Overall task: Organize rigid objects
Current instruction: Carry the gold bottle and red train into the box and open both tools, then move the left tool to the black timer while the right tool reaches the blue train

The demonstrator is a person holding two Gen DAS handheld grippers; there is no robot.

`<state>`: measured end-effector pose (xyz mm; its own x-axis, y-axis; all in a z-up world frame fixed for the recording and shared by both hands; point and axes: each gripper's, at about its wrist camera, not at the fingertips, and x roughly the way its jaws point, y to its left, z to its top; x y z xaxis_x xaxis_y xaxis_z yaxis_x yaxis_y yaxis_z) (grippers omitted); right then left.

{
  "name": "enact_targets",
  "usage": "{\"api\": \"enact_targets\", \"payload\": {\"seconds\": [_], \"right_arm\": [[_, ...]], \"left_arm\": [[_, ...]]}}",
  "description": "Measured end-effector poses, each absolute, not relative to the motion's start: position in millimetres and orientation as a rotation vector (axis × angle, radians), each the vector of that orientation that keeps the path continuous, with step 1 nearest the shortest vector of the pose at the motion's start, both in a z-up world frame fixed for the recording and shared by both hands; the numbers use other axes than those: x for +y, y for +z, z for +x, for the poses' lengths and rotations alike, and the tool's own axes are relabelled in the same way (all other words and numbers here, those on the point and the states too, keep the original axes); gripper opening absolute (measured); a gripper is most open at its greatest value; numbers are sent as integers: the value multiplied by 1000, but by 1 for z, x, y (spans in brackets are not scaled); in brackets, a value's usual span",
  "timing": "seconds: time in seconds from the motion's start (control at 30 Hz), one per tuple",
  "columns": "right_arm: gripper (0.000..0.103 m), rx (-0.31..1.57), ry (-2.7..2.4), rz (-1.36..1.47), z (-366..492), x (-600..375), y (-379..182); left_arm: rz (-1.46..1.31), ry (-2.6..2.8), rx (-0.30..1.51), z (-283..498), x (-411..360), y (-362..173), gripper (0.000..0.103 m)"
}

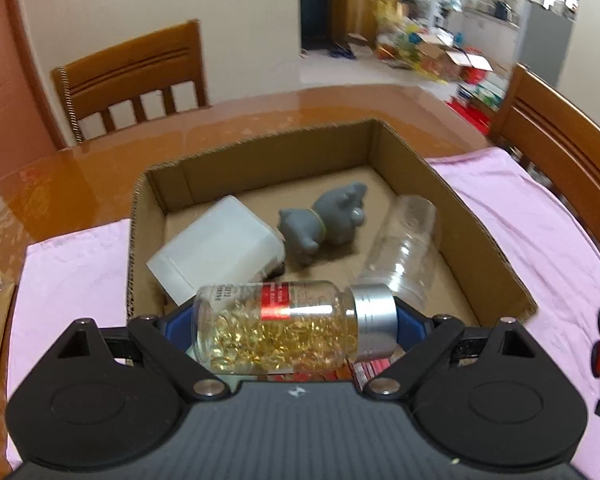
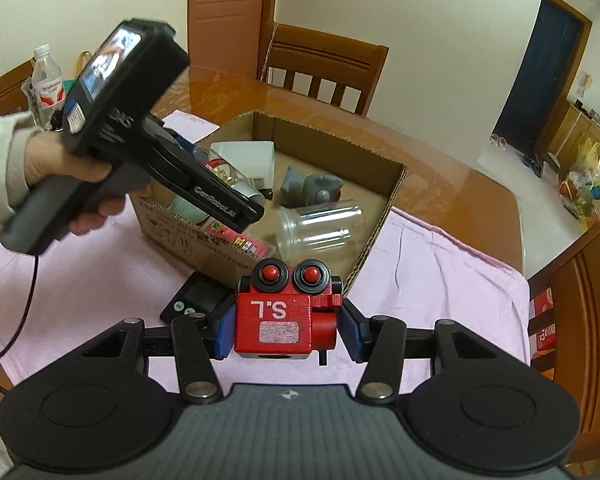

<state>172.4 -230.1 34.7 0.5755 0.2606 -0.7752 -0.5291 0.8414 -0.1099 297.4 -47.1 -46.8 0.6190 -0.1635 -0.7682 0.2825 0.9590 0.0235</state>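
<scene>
1. Left wrist view: the left gripper (image 1: 296,320) clamps a capsule bottle (image 1: 276,328) sideways above the near edge of the box (image 1: 484,240), which already holds a white container (image 1: 216,248), a grey toy (image 1: 324,220) and a clear jar (image 1: 404,244).
2. The right gripper (image 2: 286,324) holds a red toy (image 2: 284,316) (marked "S.L") over the pink cloth (image 2: 440,280), just outside the box.
3. Judged about half done: both held items and a black timer (image 2: 198,298) remain outside.
4. The bottle's red label is unreadable.

"s.l" on red toy block (image 2: 274,322)
</scene>
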Motion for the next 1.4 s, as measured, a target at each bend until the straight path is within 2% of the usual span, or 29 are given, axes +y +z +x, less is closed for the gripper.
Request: {"api": "enact_targets", "payload": {"seconds": [0.27, 0.53, 0.9, 1.0, 1.03, 1.07, 1.4], "right_arm": [[56, 823, 512, -359, 192, -228, 40], [56, 817, 551, -349, 247, -221, 44], [57, 832, 535, -340, 349, -210, 18], [83, 811, 524, -353, 363, -207, 14], [97, 796, 520, -357, 363, -207, 15], [103, 785, 522, -358, 362, -208, 16], [103, 793, 522, -369, 331, -215, 23]], "left_arm": [[174, -213, 772, 277, -41, -21, 95], [145, -121, 809, 225, -23, 3, 98], [56, 97, 861, 173, 6, 2, 98], [49, 142, 877, 165, 9, 2, 98], [48, 151, 881, 163, 9, 1, 98], [47, 158, 886, 162, 9, 1, 98], [30, 183, 942, 158, 9, -10, 98]]}}
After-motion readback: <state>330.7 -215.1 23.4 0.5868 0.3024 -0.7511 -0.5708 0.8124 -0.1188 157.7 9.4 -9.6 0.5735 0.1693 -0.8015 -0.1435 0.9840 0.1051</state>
